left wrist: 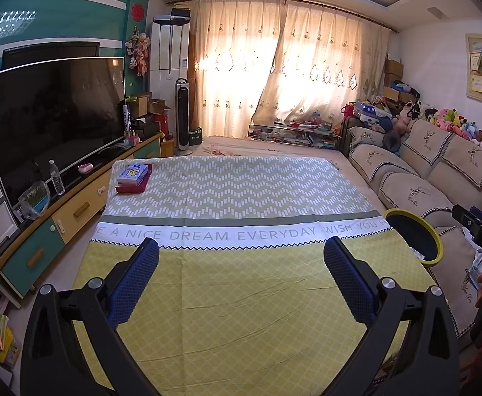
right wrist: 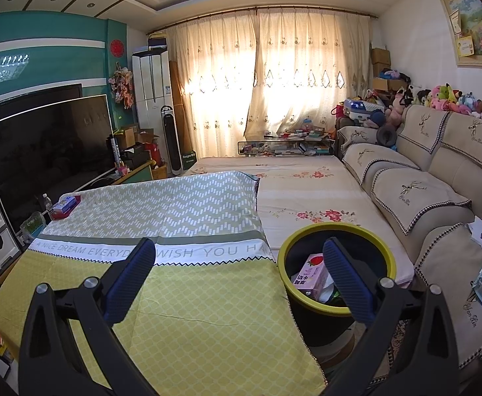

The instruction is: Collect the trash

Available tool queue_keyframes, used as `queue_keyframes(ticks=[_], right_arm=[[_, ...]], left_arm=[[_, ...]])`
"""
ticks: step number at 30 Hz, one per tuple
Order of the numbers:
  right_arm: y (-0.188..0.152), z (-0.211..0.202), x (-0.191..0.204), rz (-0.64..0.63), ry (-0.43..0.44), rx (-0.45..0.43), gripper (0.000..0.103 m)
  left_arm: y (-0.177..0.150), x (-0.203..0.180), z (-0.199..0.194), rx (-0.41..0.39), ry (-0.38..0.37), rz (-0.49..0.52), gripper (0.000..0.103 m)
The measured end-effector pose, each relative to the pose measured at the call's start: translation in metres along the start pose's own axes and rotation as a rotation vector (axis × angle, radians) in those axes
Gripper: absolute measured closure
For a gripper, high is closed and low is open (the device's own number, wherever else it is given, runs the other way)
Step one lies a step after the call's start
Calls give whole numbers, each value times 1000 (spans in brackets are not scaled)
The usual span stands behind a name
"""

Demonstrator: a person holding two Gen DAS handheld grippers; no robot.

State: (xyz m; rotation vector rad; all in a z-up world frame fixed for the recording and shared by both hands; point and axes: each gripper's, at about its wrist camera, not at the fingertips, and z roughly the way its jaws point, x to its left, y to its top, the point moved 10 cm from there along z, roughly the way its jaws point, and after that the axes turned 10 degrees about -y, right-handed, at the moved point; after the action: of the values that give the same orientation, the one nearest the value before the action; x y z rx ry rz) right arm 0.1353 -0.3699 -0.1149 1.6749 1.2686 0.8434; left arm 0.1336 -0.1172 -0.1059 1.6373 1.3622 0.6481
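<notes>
Trash bin (right wrist: 336,231): black, yellow rim, beside table (right wrist: 191,297)
Contents: pink strawberry carton (right wrist: 310,277)
Left gripper (left wrist: 241,283): released, empty
Right gripper (right wrist: 241,283): released, empty

In the right wrist view, the right finger pad (right wrist: 348,283) covers part of the bin's (right wrist: 306,236) contents; only one end of the pink carton (right wrist: 310,275) shows, its print too small to read. In the left wrist view, the bin's (left wrist: 437,242) inside is dark, and the right gripper (left wrist: 478,227) is cut off by the picture's edge, its jaws out of sight. The cloth's (left wrist: 241,178) lettering runs off both sides.
</notes>
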Motion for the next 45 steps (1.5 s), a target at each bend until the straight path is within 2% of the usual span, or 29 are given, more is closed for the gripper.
queue_keyframes(ticks=[41, 45], right_arm=[[-1, 6, -4, 10, 16, 33, 6], [-1, 7, -5, 9, 16, 34, 6]], left_arm=[[-8, 3, 9, 18, 2, -9, 5], [-9, 3, 11, 21, -18, -24, 5]])
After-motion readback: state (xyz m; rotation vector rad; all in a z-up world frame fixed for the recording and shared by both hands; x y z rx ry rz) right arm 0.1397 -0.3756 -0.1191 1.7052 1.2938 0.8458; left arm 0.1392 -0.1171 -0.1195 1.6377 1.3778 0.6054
